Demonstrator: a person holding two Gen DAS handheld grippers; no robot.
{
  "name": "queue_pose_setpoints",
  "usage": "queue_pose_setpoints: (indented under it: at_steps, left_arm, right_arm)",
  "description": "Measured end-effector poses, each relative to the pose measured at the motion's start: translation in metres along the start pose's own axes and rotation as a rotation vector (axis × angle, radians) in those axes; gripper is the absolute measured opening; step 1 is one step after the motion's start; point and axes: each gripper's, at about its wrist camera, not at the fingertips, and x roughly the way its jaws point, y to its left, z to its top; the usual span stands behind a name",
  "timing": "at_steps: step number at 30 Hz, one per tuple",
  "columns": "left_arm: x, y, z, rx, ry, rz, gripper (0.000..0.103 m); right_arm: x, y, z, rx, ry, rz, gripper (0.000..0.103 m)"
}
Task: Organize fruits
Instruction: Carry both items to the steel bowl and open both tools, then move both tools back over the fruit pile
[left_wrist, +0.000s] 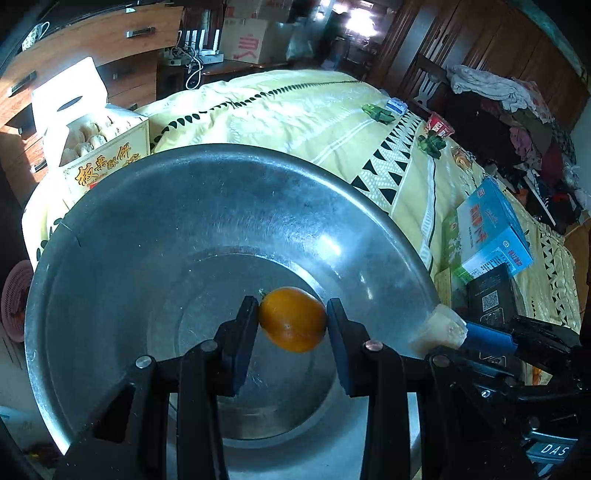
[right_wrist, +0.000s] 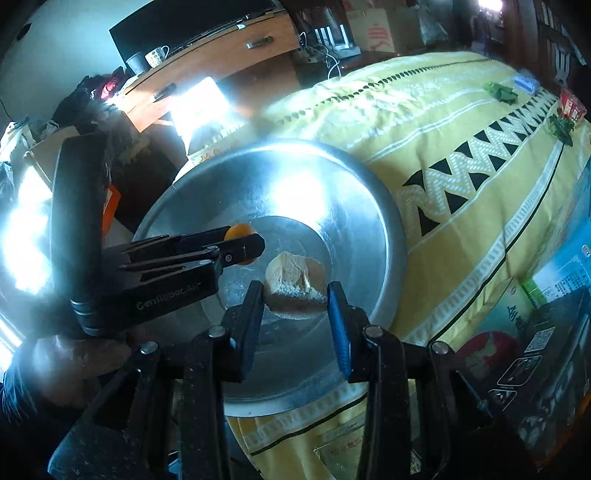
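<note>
A wide metal basin (left_wrist: 129, 229) sits on a yellow patterned quilt (left_wrist: 295, 107); it also shows in the right wrist view (right_wrist: 369, 206). My left gripper (left_wrist: 292, 317) is shut on an orange fruit (left_wrist: 291, 319) and holds it over the basin's middle. The same left gripper (right_wrist: 243, 245) and orange fruit (right_wrist: 240, 232) show in the right wrist view. My right gripper (right_wrist: 295, 295) is shut on a pale peeled fruit piece (right_wrist: 295, 284) above the basin. That piece (left_wrist: 439, 328) shows at the basin's right rim in the left wrist view.
A yellow pastry box (left_wrist: 107, 162) stands behind the basin on the left. Blue and black boxes (left_wrist: 491, 229) lie on the quilt to the right. Green leafy items (left_wrist: 378, 112) and a red packet (left_wrist: 439, 125) lie farther back. Wooden drawers (left_wrist: 92, 48) line the wall.
</note>
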Motion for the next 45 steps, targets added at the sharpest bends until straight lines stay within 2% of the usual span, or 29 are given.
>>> queue_pose_setpoints:
  at_steps: [4, 5, 6, 8, 11, 13, 15, 18, 20, 22, 23, 24, 25, 26, 27, 30, 31, 33, 36, 38, 40, 45]
  left_arm:
    - [0.0, -0.002, 0.002, -0.001, 0.001, 0.005, 0.038]
    - [0.001, -0.002, 0.002, 0.0, 0.002, 0.006, 0.042]
    - [0.001, -0.001, 0.003, -0.001, 0.002, 0.005, 0.052]
    - [0.002, -0.001, 0.002, -0.005, 0.007, 0.005, 0.063]
    - [0.001, 0.002, 0.002, -0.017, 0.013, 0.019, 0.07]
    - [-0.001, 0.005, 0.002, -0.031, 0.013, 0.025, 0.076]
    - [-0.004, 0.007, 0.003, -0.038, 0.005, 0.032, 0.077]
    - [-0.015, 0.005, 0.006, -0.05, -0.028, 0.035, 0.077]
    - [-0.031, -0.003, 0.009, -0.039, -0.086, 0.015, 0.077]
    - [-0.049, -0.018, 0.011, -0.01, -0.141, -0.007, 0.077]
    - [-0.062, -0.031, 0.011, 0.013, -0.183, -0.04, 0.077]
    - [-0.071, -0.043, 0.01, 0.035, -0.212, -0.074, 0.077]
    - [-0.081, -0.06, 0.009, 0.069, -0.242, -0.112, 0.077]
    - [-0.089, -0.079, 0.007, 0.11, -0.267, -0.149, 0.077]
    - [-0.095, -0.098, 0.003, 0.15, -0.283, -0.183, 0.077]
    - [-0.11, -0.16, -0.011, 0.263, -0.308, -0.309, 0.077]
    - [-0.114, -0.181, -0.017, 0.296, -0.308, -0.357, 0.077]
    - [-0.116, -0.22, -0.031, 0.369, -0.294, -0.429, 0.078]
    - [-0.103, -0.273, -0.058, 0.462, -0.227, -0.519, 0.078]
    - [-0.083, -0.297, -0.079, 0.49, -0.152, -0.544, 0.078]
    - [-0.058, -0.317, -0.101, 0.51, -0.06, -0.549, 0.078]
    - [-0.005, -0.34, -0.136, 0.53, 0.092, -0.507, 0.078]
  right_arm:
    - [-0.003, 0.006, 0.0, -0.005, 0.001, 0.003, 0.036]
    - [-0.003, 0.006, 0.001, -0.004, 0.001, 0.005, 0.036]
    - [-0.003, 0.007, 0.001, -0.002, 0.006, 0.009, 0.037]
    - [0.0, 0.008, -0.001, -0.001, 0.011, 0.008, 0.037]
    - [0.003, 0.007, -0.003, 0.002, 0.019, 0.009, 0.038]
    - [0.001, 0.008, -0.003, 0.0, 0.01, 0.007, 0.049]
    - [-0.008, 0.01, -0.002, -0.005, -0.012, -0.004, 0.052]
    - [-0.035, 0.013, -0.002, -0.007, -0.079, -0.015, 0.053]
    - [-0.068, 0.02, -0.007, -0.032, -0.166, -0.017, 0.053]
    - [-0.11, 0.027, -0.022, -0.061, -0.28, -0.053, 0.054]
    - [-0.141, 0.03, -0.04, -0.073, -0.37, -0.091, 0.056]
    - [-0.164, 0.029, -0.057, -0.069, -0.442, -0.141, 0.075]
    - [-0.182, 0.025, -0.075, -0.043, -0.499, -0.206, 0.103]
    - [-0.196, 0.019, -0.092, -0.012, -0.541, -0.261, 0.103]
    - [-0.206, 0.009, -0.113, 0.021, -0.544, -0.304, 0.103]
    - [-0.217, -0.039, -0.177, 0.199, -0.447, -0.369, 0.102]
    - [-0.224, -0.053, -0.202, 0.252, -0.447, -0.389, 0.095]
    - [-0.232, -0.08, -0.245, 0.342, -0.418, -0.481, 0.087]
    - [-0.245, -0.128, -0.304, 0.54, -0.392, -0.556, 0.086]
    - [-0.248, -0.155, -0.334, 0.64, -0.364, -0.598, 0.079]
    - [-0.246, -0.176, -0.351, 0.7, -0.335, -0.598, 0.074]
    - [-0.232, -0.204, -0.358, 0.693, -0.312, -0.552, 0.067]
